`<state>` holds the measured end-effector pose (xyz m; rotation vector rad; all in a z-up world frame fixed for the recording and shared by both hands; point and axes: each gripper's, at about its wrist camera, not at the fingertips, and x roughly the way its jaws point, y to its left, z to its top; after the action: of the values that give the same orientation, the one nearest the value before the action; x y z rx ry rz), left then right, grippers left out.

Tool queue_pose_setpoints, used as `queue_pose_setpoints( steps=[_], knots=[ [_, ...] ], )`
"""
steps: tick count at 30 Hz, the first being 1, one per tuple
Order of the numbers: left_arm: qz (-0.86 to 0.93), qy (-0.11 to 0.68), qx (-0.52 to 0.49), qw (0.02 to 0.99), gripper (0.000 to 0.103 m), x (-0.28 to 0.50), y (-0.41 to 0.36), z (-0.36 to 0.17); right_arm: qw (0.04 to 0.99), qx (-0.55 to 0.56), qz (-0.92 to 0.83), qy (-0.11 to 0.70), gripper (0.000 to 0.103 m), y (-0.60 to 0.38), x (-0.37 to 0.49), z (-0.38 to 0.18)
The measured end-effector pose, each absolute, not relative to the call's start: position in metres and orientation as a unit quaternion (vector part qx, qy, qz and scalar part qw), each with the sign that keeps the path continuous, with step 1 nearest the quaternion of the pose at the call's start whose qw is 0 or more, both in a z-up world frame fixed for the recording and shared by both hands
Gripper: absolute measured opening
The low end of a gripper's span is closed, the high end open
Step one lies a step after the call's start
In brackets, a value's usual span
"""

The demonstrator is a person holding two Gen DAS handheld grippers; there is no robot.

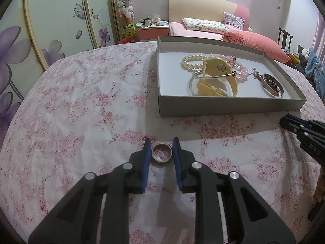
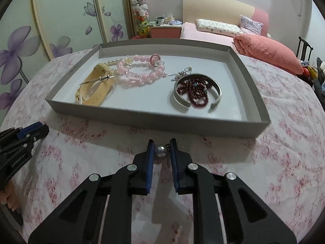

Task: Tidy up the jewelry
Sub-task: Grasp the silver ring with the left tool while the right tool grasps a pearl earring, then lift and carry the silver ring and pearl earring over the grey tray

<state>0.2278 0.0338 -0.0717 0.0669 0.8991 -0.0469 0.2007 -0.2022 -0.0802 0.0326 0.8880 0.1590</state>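
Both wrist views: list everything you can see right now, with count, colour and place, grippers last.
Shallow grey cardboard tray: one, grey, on the cloth beyond both grippers.
Floral tablecloth: one, white with pink flowers, covering the table.
Cream watch strap: one, tray left.
White pearl bracelet: one, tray far left.
Pink bead bracelets: pink, tray middle; count unclear.
Silver cuff bangle: one, tray right.
Dark red bead strand: one, inside the cuff.
Silver ring: one, on cloth.
Grey pearl bead: one, on cloth.
Left gripper: black, blue pads, closed on ring.
Right gripper: same, closed on bead.
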Motion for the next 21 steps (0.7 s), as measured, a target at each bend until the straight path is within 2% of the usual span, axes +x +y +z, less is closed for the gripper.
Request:
queue_pose_setpoints(
  steps=[5,9,14,21],
  knots=[
    [-0.022,0.434,0.03,0.9,0.022,0.225,0.033,-0.07,0.896,0.054,0.078,0.435,0.017,-0.222,0.179,-0.079],
    [-0.033,0.433,0.012,0.901,0.022,0.216,0.03,-0.071,0.909,0.076,0.08,0.403,0.016,-0.233,0.162,-0.066],
    [-0.042,0.416,-0.011,0.908,0.022,0.201,0.027,-0.062,0.938,0.08,0.07,0.33,0.016,-0.236,0.143,-0.038],
    [-0.035,0.33,-0.026,0.943,0.022,0.174,0.018,-0.022,0.974,0.04,0.05,0.218,0.016,-0.222,0.122,-0.006]
  ],
)
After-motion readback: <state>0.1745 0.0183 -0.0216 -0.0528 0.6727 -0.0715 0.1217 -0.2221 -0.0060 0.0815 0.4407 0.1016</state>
